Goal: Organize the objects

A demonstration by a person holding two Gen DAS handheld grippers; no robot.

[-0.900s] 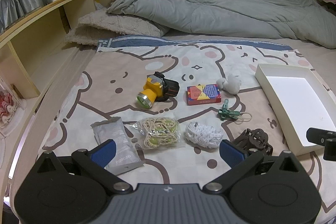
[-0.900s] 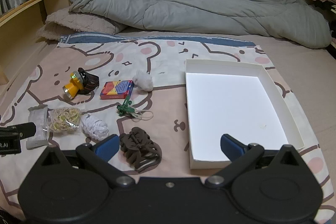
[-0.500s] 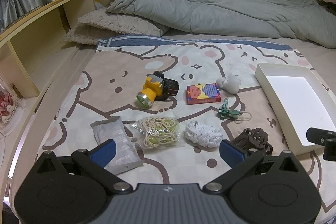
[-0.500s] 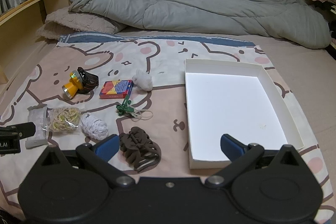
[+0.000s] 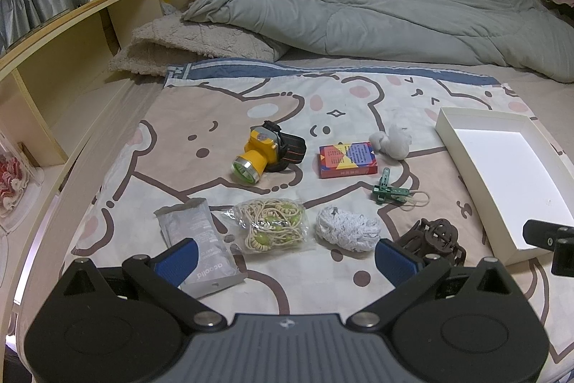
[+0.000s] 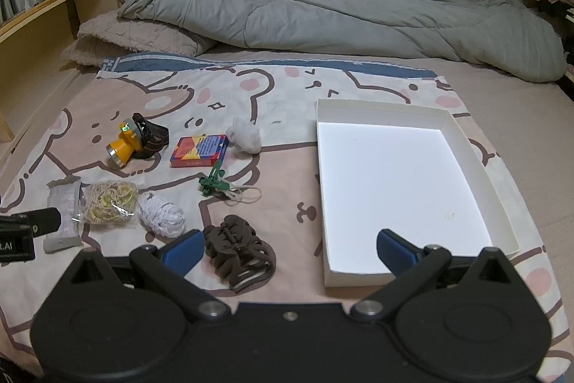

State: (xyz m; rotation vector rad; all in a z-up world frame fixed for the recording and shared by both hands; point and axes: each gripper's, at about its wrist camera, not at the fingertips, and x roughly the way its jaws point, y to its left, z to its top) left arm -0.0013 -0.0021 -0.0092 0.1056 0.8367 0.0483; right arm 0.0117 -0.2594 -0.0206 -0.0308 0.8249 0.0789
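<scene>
Nothing is picked yet: both tongs, left (image 5: 285,255) and right (image 6: 288,246), gape empty. Next, likely the hair claw (image 6: 238,248) left of the box (image 6: 502,200).

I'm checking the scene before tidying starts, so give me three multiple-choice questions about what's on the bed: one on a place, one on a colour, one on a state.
1. Where does the brown hair claw lie?
A. in the white box
B. on the sheet left of the white box
C. on the shelf

2. What colour is the headlamp body?
A. yellow
B. blue
C. white

3. What is in the white box?
A. the card pack
B. the green clip
C. none of the objects

Answers: 1 B, the claw rests on the sheet beside the box; 2 A, its housing is yellow; 3 C, only bare white floor shows.
</scene>
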